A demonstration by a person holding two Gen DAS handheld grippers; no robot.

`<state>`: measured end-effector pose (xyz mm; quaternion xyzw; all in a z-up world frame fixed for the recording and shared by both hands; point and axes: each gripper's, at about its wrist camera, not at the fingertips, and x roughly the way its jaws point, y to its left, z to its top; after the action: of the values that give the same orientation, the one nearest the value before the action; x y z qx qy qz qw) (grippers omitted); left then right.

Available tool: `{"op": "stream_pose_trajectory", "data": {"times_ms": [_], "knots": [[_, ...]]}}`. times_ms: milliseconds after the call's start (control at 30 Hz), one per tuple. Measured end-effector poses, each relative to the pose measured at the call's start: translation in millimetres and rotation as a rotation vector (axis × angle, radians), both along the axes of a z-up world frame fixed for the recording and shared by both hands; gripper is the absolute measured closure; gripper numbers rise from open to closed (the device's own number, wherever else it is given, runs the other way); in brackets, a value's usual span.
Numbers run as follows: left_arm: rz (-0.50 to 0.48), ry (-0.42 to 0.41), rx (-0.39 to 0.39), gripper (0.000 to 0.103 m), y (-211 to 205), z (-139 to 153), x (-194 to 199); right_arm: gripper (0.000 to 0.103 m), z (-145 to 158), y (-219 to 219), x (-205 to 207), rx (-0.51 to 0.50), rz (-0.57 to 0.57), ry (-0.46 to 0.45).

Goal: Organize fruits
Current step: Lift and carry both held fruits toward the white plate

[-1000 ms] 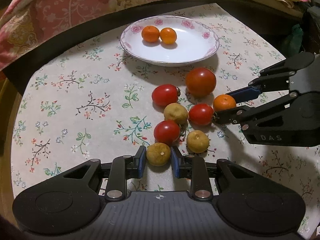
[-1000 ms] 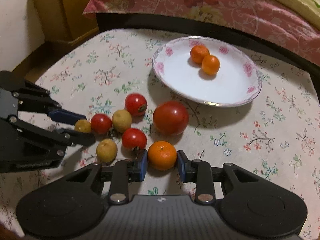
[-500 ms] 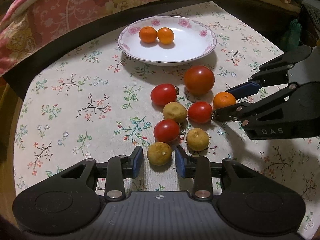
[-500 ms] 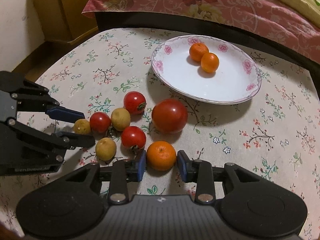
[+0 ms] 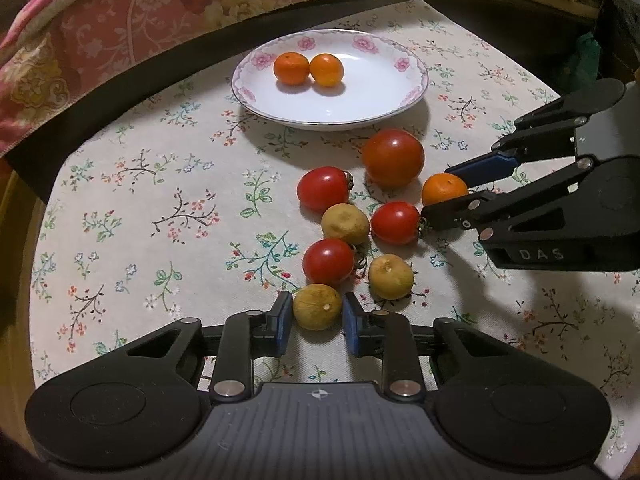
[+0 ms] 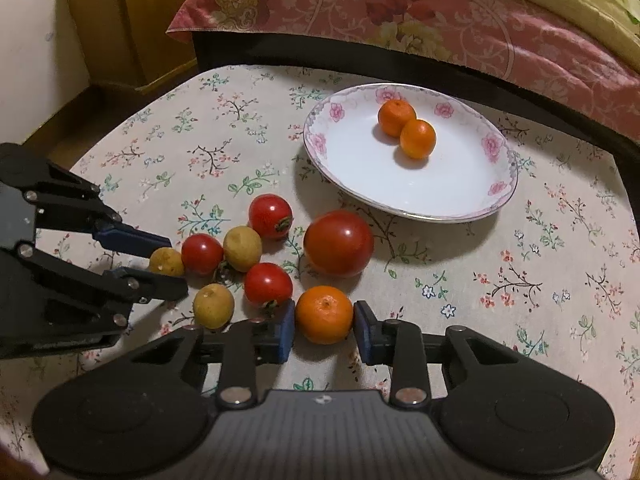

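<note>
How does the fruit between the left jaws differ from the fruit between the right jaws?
The yellow-brown fruit at the left gripper is dull and mottled; the orange at the right gripper is bright and evenly coloured. The yellow-brown fruit looks smaller. Two oranges already sit in the plate, but no yellow-brown fruit. Both rest on the tablecloth between open jaws.

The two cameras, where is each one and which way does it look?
Left wrist: sits on the left gripper, looks along its fingers at a yellow fruit; the right gripper shows too.
Right wrist: sits on the right gripper, fingers around an orange; the left gripper shows.
Both see the plate.
</note>
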<state>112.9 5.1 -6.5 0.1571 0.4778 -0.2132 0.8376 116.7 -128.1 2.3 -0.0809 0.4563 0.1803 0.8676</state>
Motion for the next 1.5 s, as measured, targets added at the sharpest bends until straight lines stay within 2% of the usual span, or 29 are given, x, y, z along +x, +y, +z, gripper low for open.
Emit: {"op": "stream_pose_trajectory", "data": {"times_ms": [400,800,1100,1267,1500], "knots": [[0.003,-0.014,-0.011,0.069,-1,6,0,0.078,6,-1,0,0.033,-0.004,-0.003],[-0.012,-0.006,0.003,0.067,-1,-2,-1,0.078,2,-4,2,0.039,-0.013,0.018],[-0.007,-0.018,0.013,0.069,-2,1,-4,0.078,4,-1,0,0.042,-0.007,0.013],[0.022,-0.023,-0.023,0.069,4,9,-2,0.078,7,-3,-1,0.051,-0.01,0.001],[0.012,-0.056,-0.048,0.069,-4,19,-1,0.078,11,-1,-1,0.057,-0.012,-0.009]]}}
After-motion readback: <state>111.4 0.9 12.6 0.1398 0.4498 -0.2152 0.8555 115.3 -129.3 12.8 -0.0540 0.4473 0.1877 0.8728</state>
